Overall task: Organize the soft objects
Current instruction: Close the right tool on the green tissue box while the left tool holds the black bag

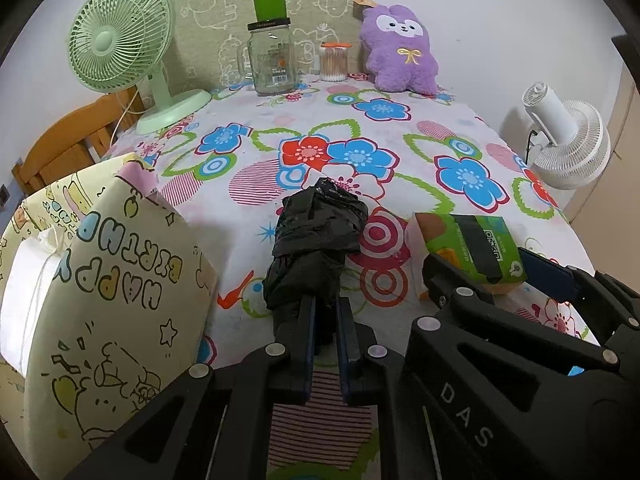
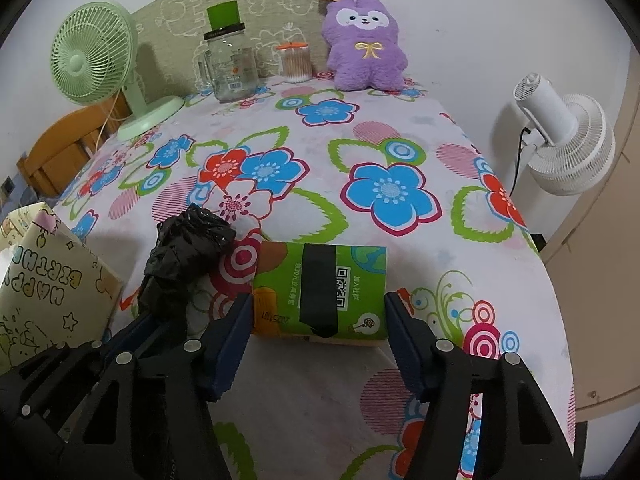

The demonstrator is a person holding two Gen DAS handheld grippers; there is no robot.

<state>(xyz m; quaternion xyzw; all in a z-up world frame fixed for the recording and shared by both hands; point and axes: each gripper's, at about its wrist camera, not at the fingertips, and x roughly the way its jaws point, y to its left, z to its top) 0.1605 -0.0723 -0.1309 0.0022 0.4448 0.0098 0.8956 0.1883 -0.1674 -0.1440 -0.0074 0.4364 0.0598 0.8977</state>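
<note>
A crumpled black plastic bag (image 1: 316,236) lies on the flowered tablecloth (image 1: 360,128), and my left gripper (image 1: 326,320) is shut on its near end. The same black bag (image 2: 188,248) shows at the left of the right wrist view. To its right sits a green tissue pack (image 2: 320,288) with a black band and a QR code. My right gripper (image 2: 319,302) straddles it, one blue pad against each short side. In the left wrist view the green pack (image 1: 472,248) sits between those fingers. A purple plush toy (image 2: 364,48) leans against the wall at the far edge.
A "Happy Birthday" paper gift bag (image 1: 100,280) stands open at the near left, beside the black bag. Along the far edge stand a green desk fan (image 1: 120,40), a glass jar (image 1: 272,64) under a green cup, and a cotton swab tub (image 1: 334,62). A white fan (image 2: 568,140) stands off the table's right side.
</note>
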